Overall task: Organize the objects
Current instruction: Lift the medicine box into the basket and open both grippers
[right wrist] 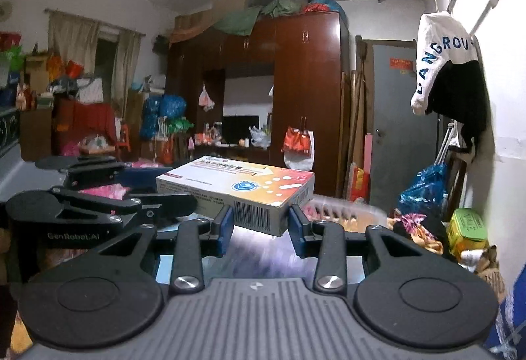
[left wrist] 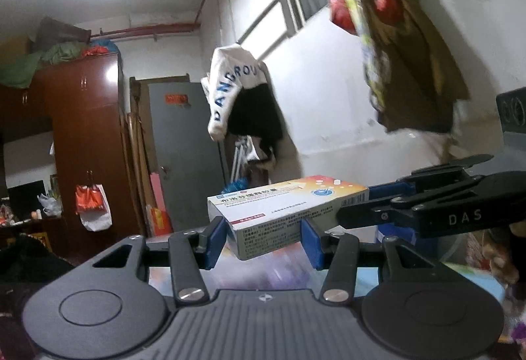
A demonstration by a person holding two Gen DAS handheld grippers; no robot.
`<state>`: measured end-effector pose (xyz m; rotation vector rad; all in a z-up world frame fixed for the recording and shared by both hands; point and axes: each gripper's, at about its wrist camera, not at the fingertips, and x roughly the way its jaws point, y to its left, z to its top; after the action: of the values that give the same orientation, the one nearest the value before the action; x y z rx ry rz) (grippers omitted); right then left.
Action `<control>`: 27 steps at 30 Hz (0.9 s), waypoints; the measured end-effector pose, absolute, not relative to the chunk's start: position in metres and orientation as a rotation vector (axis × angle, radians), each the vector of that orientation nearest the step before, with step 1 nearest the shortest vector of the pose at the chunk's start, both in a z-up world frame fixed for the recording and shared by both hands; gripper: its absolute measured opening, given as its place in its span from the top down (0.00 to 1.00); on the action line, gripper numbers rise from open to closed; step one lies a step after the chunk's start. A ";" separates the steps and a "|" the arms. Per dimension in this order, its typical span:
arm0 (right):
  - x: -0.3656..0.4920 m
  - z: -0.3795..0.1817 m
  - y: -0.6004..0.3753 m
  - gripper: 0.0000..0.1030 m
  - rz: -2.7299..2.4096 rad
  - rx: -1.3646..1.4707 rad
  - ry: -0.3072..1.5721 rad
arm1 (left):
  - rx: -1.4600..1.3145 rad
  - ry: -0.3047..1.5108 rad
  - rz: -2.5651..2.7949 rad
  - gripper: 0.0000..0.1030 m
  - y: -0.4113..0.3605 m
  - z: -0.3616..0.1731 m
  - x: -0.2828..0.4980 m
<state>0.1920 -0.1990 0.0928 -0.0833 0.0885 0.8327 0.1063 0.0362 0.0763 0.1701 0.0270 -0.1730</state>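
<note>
A white and orange medicine box (left wrist: 289, 212) is held up in the air between both grippers. My left gripper (left wrist: 264, 243) is shut on the box's near end, blue pads (left wrist: 217, 241) against its sides. My right gripper (left wrist: 358, 213) comes in from the right and holds the box's far end. In the right wrist view the same box (right wrist: 243, 192) sits between my right gripper's (right wrist: 261, 228) blue pads (right wrist: 225, 227), and the left gripper (right wrist: 164, 205) holds its other end from the left.
A brown wardrobe (right wrist: 296, 90) and a grey door (right wrist: 401, 130) stand behind. Clothes hang on a wall rail (left wrist: 240, 97). Bags hang at upper right (left wrist: 394, 41). A clear bin (right wrist: 345, 212) and clutter (right wrist: 427, 195) lie below the box.
</note>
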 end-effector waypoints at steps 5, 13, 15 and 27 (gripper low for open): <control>0.249 0.111 -0.176 0.61 0.826 -0.064 0.134 | 0.138 0.087 -0.157 0.48 0.053 0.101 0.168; 0.297 0.082 -0.151 0.52 0.798 -0.090 0.235 | 0.156 0.226 -0.114 0.45 0.065 0.082 0.229; 0.300 0.076 -0.150 0.23 0.778 -0.093 0.248 | 0.175 0.235 -0.056 0.29 0.067 0.075 0.236; 0.296 0.078 -0.164 0.00 0.704 -0.071 0.261 | 0.101 0.215 -0.006 0.00 0.083 0.075 0.219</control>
<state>0.2956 -0.1639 0.0781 -0.0712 0.2610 0.7040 0.2194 0.0825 0.0750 0.1011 0.2151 -0.0061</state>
